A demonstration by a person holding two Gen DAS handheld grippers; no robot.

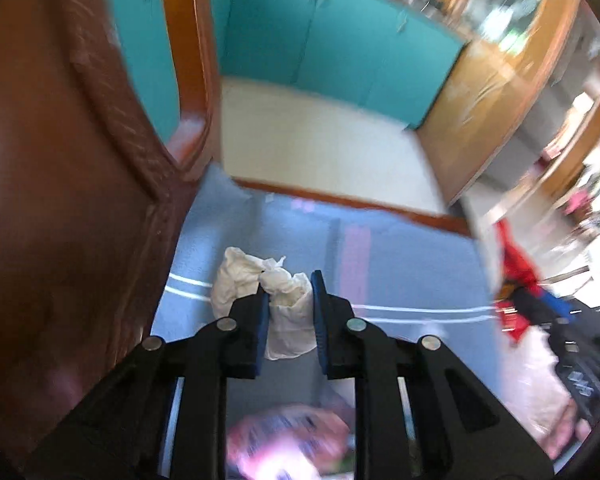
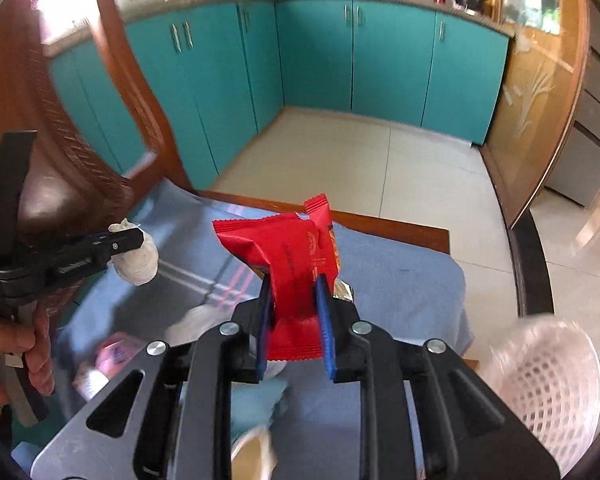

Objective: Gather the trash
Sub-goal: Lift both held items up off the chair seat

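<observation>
My left gripper is shut on a crumpled white tissue and holds it above the blue cloth on the table. It also shows in the right wrist view with the tissue hanging from it. My right gripper is shut on a red snack wrapper and holds it up over the table. The wrapper shows blurred at the right of the left wrist view. More trash lies on the cloth: a pink wrapper and pale scraps under my right gripper.
A white plastic mesh basket stands at the right, beside the table. A brown wooden chair back rises at the left. Teal kitchen cabinets and pale floor tiles lie beyond the table's far edge.
</observation>
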